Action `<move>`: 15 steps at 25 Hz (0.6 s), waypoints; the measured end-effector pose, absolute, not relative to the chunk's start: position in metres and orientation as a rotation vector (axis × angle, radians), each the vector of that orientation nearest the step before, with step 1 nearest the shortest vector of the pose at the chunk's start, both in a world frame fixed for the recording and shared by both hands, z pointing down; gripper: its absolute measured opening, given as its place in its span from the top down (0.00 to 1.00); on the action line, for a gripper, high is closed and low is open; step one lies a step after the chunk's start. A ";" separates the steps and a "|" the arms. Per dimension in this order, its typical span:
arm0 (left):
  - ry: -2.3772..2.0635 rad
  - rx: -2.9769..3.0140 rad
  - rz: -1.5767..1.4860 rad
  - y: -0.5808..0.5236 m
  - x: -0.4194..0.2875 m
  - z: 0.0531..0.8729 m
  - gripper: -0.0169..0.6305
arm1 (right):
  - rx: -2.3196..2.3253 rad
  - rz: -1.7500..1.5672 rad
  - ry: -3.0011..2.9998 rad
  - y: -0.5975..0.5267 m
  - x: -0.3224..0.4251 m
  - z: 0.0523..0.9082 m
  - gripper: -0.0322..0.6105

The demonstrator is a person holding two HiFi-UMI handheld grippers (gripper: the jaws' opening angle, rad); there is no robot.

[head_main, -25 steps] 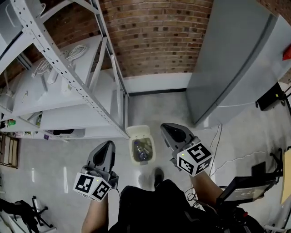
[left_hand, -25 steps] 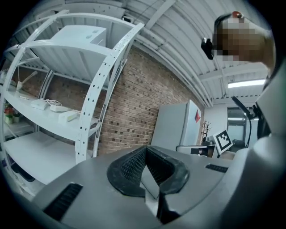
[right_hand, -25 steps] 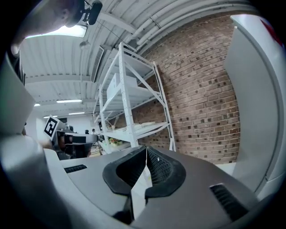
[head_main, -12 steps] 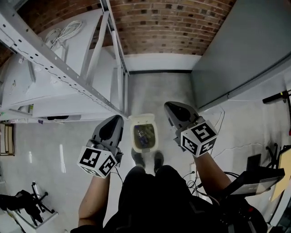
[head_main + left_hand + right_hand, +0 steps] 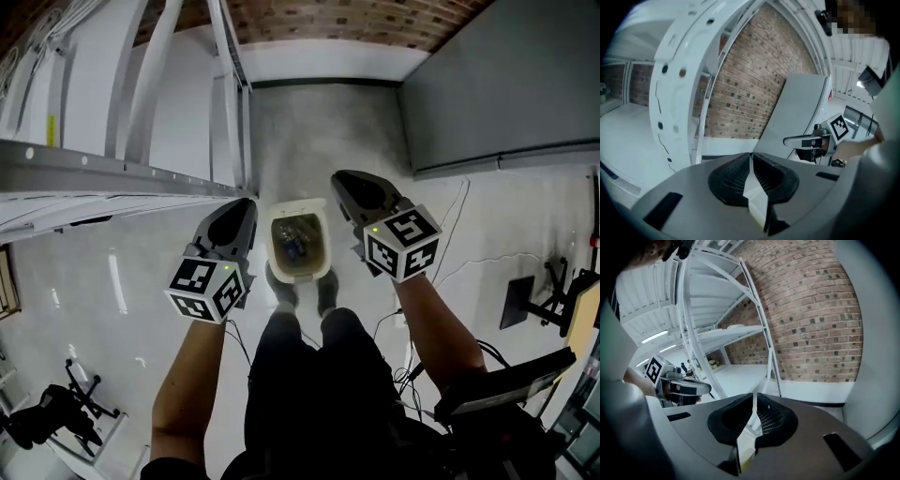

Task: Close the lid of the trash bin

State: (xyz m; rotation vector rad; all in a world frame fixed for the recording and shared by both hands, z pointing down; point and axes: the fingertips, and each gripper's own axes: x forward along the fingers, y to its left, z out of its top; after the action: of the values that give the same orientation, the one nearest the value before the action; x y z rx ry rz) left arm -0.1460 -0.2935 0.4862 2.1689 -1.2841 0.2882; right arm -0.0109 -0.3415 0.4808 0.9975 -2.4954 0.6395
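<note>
Approach is the step in hand: trash bin (image 5: 274, 251) stands open on the floor, below and between the left gripper (image 5: 236, 214) and right gripper (image 5: 345, 183), both empty with jaws pressed together. Its lid (image 5: 292, 205) seems raised at the far edge; next, one gripper must reach down and tip it over the opening.

A white metal shelving rack (image 5: 122, 173) fills the head view from 9 to 11 o'clock, its slanted uprights reaching toward the brick wall (image 5: 356, 19) at 12 o'clock. A white baseboard (image 5: 328, 61) runs along the foot of that wall. A large grey cabinet (image 5: 497, 94) stands at 2 o'clock on the pale glossy floor (image 5: 309, 131). A thin white cable (image 5: 459, 253) trails across the floor at 3 o'clock, near a black stand (image 5: 530, 300). Dark equipment (image 5: 47, 417) sits at 8 o'clock.
</note>
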 end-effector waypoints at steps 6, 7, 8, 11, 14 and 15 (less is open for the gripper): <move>-1.204 2.068 0.378 -0.308 -0.145 0.583 0.97 | 0.975 0.769 -2.379 -0.344 -0.013 0.584 0.94; -1.181 2.051 0.386 -0.307 -0.144 0.597 0.97 | 0.975 0.792 -2.360 -0.342 -0.014 0.599 0.94; -1.165 2.040 0.394 -0.307 -0.143 0.610 0.97 | 0.973 0.809 -2.342 -0.341 -0.015 0.613 0.94; -1.147 2.019 0.446 -0.313 -0.142 0.647 0.97 | 0.953 0.839 -2.292 -0.339 -0.020 0.652 0.94; -1.114 2.001 0.491 -0.317 -0.139 0.674 0.97 | 0.935 0.859 -2.244 -0.336 -0.025 0.681 0.94; -1.099 2.000 0.507 -0.316 -0.136 0.680 0.97 | 0.931 0.868 -2.227 -0.334 -0.024 0.689 0.94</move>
State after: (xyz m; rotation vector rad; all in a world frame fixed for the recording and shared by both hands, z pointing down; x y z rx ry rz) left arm -0.1364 -0.3164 0.6803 2.0001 -1.0990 0.5074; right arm -0.0243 -0.3344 0.6888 0.9308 -2.2267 0.8681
